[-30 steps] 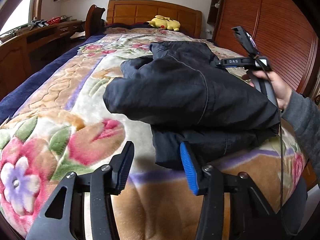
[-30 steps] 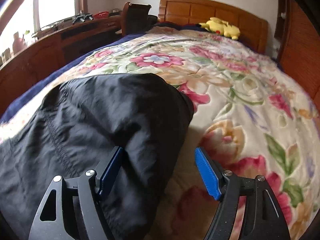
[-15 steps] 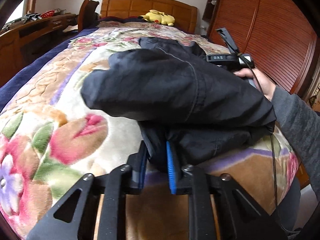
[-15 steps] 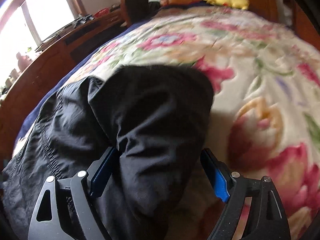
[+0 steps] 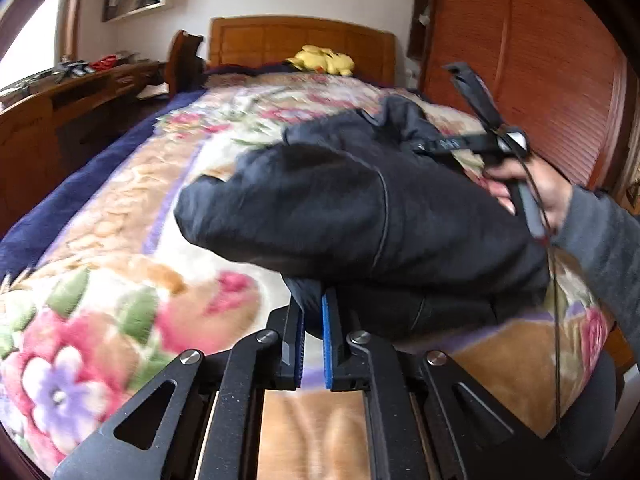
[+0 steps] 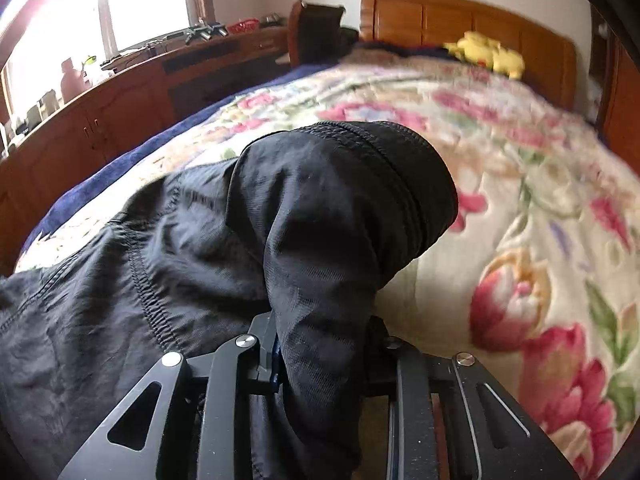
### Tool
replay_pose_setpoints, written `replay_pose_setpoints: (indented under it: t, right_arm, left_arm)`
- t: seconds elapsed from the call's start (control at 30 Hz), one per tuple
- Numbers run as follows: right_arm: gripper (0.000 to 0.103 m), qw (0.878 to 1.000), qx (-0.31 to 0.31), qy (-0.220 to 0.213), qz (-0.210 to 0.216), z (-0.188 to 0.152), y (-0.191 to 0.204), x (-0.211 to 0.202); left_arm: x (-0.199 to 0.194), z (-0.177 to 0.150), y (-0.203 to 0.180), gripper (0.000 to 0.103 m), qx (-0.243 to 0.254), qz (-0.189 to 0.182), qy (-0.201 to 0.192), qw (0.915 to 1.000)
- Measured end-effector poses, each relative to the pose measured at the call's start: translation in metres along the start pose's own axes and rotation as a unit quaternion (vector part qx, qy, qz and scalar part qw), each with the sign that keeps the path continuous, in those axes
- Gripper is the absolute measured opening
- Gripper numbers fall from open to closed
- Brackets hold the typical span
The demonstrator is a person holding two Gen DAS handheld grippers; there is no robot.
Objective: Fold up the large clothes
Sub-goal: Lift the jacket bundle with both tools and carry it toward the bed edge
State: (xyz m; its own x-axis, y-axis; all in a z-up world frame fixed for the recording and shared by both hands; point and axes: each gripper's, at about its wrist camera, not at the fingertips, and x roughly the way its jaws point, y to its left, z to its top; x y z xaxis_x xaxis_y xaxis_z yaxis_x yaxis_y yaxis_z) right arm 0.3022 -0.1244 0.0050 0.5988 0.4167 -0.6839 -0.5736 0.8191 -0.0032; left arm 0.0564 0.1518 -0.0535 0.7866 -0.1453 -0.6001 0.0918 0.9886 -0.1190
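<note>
A black garment lies bunched on the flowered blanket near the foot of the bed. My left gripper is shut on its near lower edge, with dark cloth pinched between the blue pads. In the right wrist view, a thick fold of the garment rises between the fingers of my right gripper. Its jaws are closing and press on the fold, and the cloth hides its fingertips. The hand holding the right gripper shows on the garment's far right side.
A wooden headboard with a yellow plush toy stands at the far end of the bed. A wooden desk runs along the left. Slatted wardrobe doors are close on the right. The blanket spreads beyond the garment.
My left gripper went from open to shut on the garment's near edge. My right gripper's jaws came together around the fold, and the garment has bunched up higher.
</note>
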Motion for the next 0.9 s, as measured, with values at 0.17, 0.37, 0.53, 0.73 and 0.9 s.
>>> replay_pose_setpoints:
  t: [0.17, 0.37, 0.53, 0.73, 0.9]
  right_arm:
    - [0.024, 1.000, -0.017, -0.013, 0.018, 0.004, 0.037, -0.010]
    - [0.024, 0.998, -0.039, -0.014, 0.050, 0.022, 0.094, 0.011]
    - [0.024, 0.995, -0.064, -0.013, 0.079, 0.042, 0.149, 0.032]
    - [0.023, 0.990, -0.101, -0.019, 0.099, 0.058, 0.209, 0.047]
    - [0.022, 0.985, -0.118, -0.030, 0.121, 0.084, 0.256, 0.063]
  left_arm:
    - [-0.024, 0.000, 0.039, 0.007, -0.017, 0.029, -0.032, 0.9989]
    - [-0.052, -0.019, 0.093, 0.007, -0.029, 0.063, -0.044, 0.9966]
    - [-0.077, -0.030, 0.141, 0.007, -0.047, 0.112, -0.059, 0.9909]
    - [-0.099, -0.041, 0.197, 0.007, -0.077, 0.163, -0.067, 0.9814]
    - [-0.125, -0.049, 0.229, 0.007, -0.080, 0.209, -0.077, 0.9716]
